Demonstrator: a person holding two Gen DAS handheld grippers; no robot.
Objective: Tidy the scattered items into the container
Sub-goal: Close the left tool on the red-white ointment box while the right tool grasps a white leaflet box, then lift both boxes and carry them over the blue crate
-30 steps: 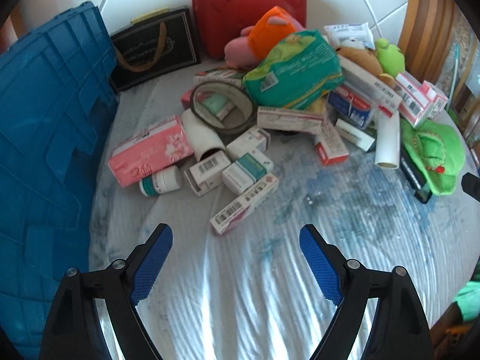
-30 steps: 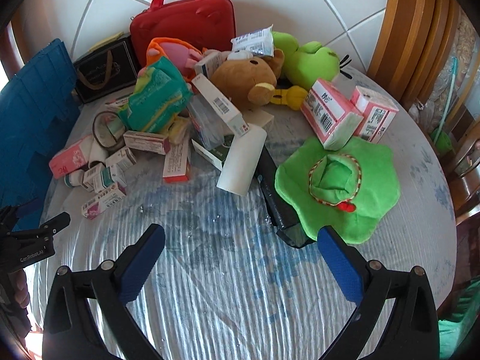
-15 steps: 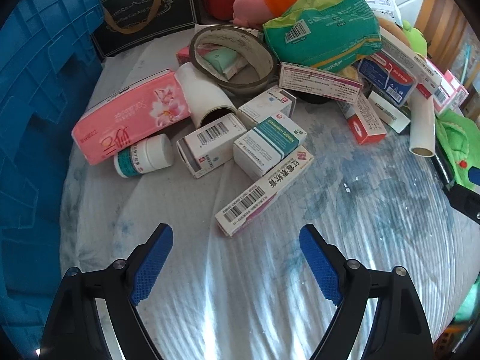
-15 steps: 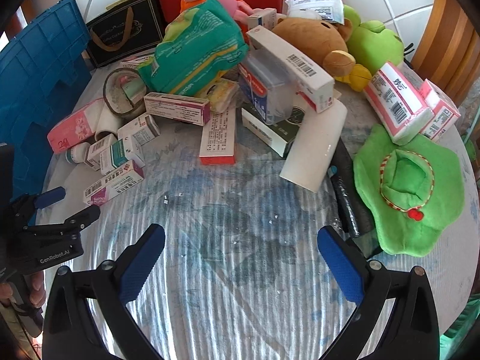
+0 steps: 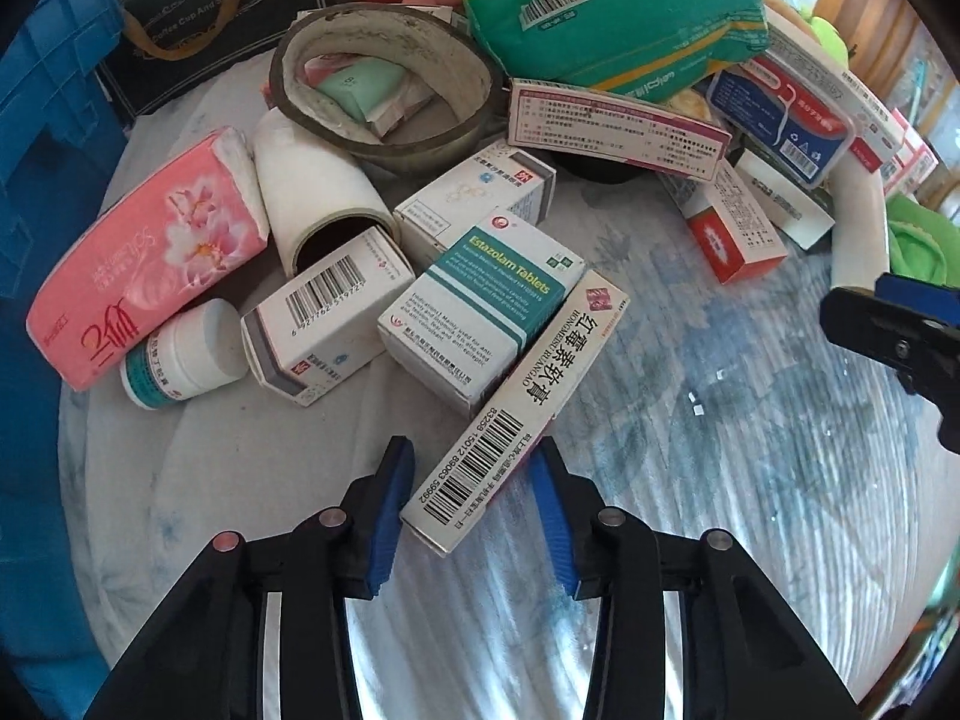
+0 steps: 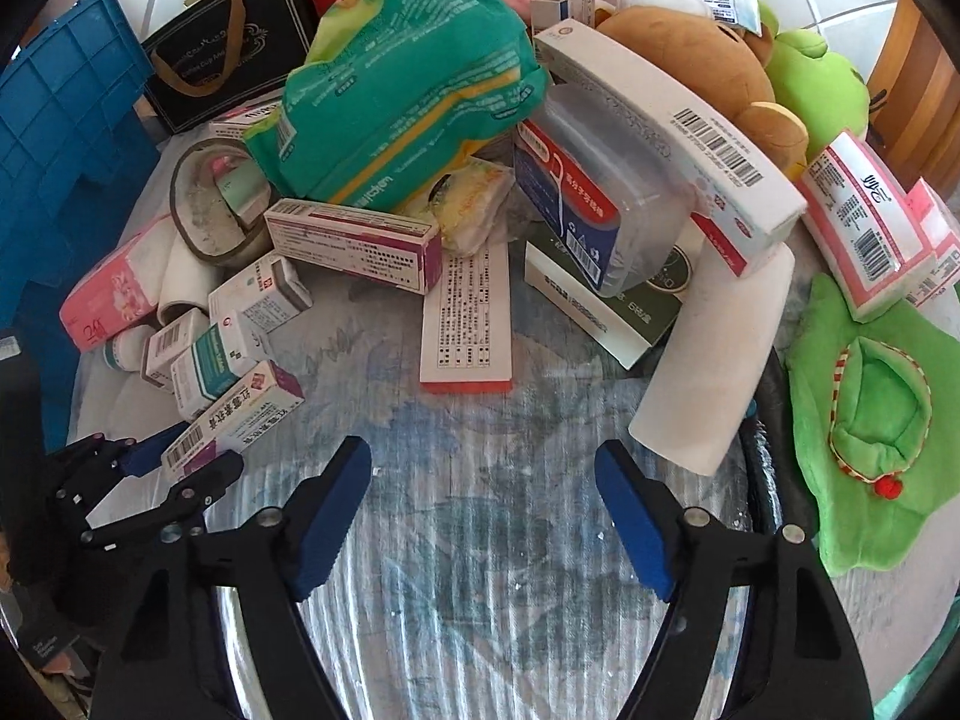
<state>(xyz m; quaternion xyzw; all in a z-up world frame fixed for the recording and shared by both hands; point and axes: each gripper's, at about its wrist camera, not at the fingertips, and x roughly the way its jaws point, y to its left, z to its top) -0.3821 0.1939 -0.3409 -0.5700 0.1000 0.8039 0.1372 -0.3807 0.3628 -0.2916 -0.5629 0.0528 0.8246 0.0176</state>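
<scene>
Left gripper [image 5: 474, 501] pinches long white barcoded box [image 5: 517, 405]; right gripper [image 6: 483, 480] spread wide over table.

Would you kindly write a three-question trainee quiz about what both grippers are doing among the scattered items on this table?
1. True or false: the right gripper is open over bare tablecloth.
2. What does the left gripper straddle? A) pill bottle B) long ointment box C) tissue pack
3. Fill in: the blue ____ stands at the table's left.

Key: 1 true; 2 B; 3 crate.
</scene>
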